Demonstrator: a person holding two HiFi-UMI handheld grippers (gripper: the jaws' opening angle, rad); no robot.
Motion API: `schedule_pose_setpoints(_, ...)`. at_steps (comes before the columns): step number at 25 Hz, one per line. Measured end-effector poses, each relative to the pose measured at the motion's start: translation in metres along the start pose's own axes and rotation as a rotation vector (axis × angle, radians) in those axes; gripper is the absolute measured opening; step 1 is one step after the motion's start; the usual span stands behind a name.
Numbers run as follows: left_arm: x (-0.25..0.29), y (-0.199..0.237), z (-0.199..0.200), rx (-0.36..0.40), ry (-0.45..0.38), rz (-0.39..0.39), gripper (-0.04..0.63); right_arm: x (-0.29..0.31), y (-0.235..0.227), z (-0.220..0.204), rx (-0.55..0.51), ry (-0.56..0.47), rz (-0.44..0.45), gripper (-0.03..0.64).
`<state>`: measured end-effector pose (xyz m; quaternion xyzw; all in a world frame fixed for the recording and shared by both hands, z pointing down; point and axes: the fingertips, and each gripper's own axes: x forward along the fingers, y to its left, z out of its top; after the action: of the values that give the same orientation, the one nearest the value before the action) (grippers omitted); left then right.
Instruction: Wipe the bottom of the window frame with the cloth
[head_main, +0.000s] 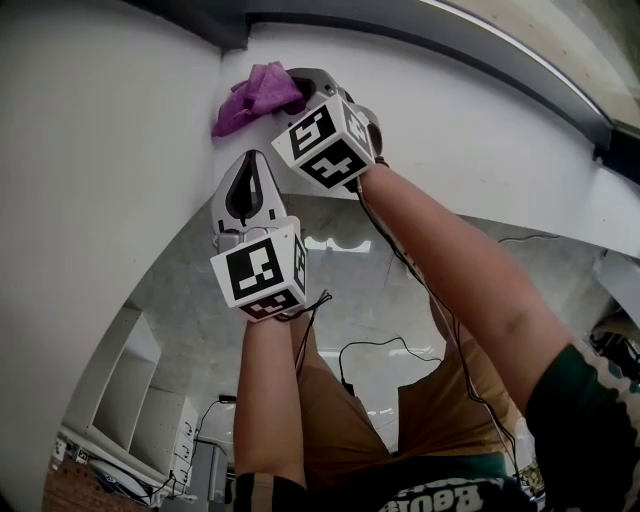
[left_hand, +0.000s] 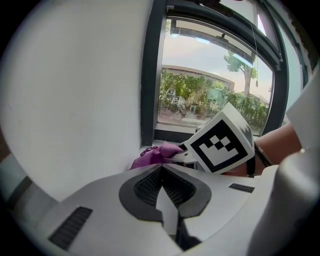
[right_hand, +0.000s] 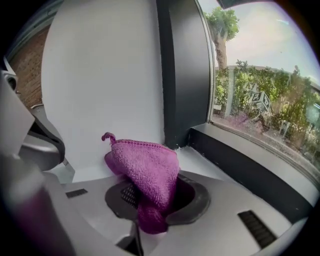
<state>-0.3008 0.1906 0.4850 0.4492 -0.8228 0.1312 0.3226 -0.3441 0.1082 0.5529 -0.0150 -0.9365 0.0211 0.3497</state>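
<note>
Right gripper (right_hand: 150, 200) has its jaws clamped on a purple cloth (right_hand: 145, 172), which bunches up out of the dark pads and droops over them, a small loop sticking out at its 10 o'clock corner. In the head view the cloth (head_main: 255, 97) is pressed into the corner where the white wall (head_main: 90, 150) meets the white ledge (head_main: 450, 110), at 10 o'clock from the right gripper's marker cube (head_main: 328, 140). In the right gripper view the dark window frame (right_hand: 182, 70) rises at 12 o'clock from the cloth, and its bottom rail (right_hand: 250, 165) runs off toward 4 o'clock, just beside the cloth but apart from it.

Left gripper (left_hand: 161, 167) has its jaws pressed together with nothing between them. In the head view it (head_main: 250, 160) sits at 7 o'clock from the right gripper (head_main: 298, 88), near the wall.
</note>
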Motion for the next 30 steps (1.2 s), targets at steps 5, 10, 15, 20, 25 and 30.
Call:
schedule_pose_setpoints(5,0.000,-0.004,-0.001,-0.012,0.006,-0.004,0.009,0.010,-0.018,0.006,0.001,0.015,-0.052,0.090)
schedule_pose_setpoints(10,-0.001,-0.006,-0.003,-0.002,0.022,-0.011,0.009,0.011,-0.021,0.004,0.011,0.024,-0.057,0.091)
schedule_pose_setpoints(15,0.003,-0.008,0.000,0.019,0.025,-0.020,0.009,0.008,-0.020,0.002,0.025,0.030,-0.051,0.091)
schedule_pose_setpoints(20,0.004,-0.014,0.009,0.027,0.014,-0.030,0.009,-0.001,-0.021,-0.009,0.026,0.045,-0.057,0.091)
schedule_pose_setpoints(25,0.002,-0.020,0.010,0.024,0.014,-0.038,0.009,-0.008,-0.023,-0.015,0.028,0.069,-0.057,0.091)
schedule_pose_setpoints(30,0.006,-0.032,0.010,0.023,0.015,-0.050,0.009,-0.015,-0.029,-0.027,0.044,0.080,-0.049,0.091)
